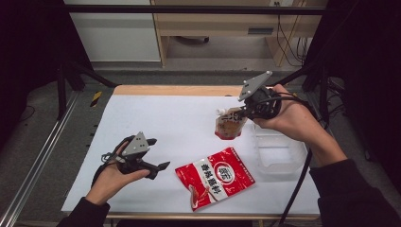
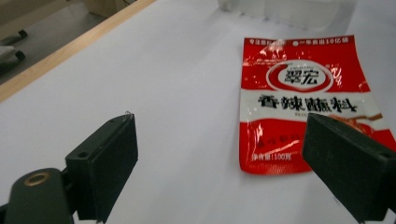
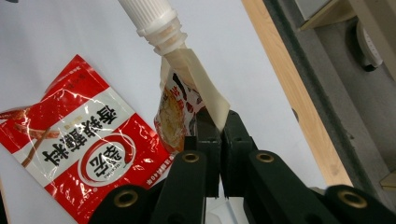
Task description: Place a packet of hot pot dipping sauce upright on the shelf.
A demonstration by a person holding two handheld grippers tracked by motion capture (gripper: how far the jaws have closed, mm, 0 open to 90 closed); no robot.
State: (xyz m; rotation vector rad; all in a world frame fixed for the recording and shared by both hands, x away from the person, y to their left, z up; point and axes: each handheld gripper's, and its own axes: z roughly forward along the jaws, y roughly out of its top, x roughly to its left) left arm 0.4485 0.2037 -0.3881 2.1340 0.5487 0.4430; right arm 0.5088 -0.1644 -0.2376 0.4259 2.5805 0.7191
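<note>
We are holding the spouted pouch [image 1: 229, 124] up off the table with our right gripper [image 1: 247, 111], whose jaws are pinched together on the pouch's top edge beside the white screw cap [image 3: 148, 16]. It is hanging clear, just left of the clear plastic tub [image 1: 280, 153] at the right edge, and we are judging that the tub is where it is headed. Our left gripper [image 1: 158, 153] is resting low at the near left with its jaws wide apart and nothing between them, pointing at the red sachet [image 2: 303, 100] lying flat near the middle of the white table [image 1: 179, 123] (probably lined up for a pick). The sachet is showing large Chinese characters reading 香辣蘸料 under a round logo, 翠宏 as far as we can read it. The pouch's own print is too crumpled to read.
</note>
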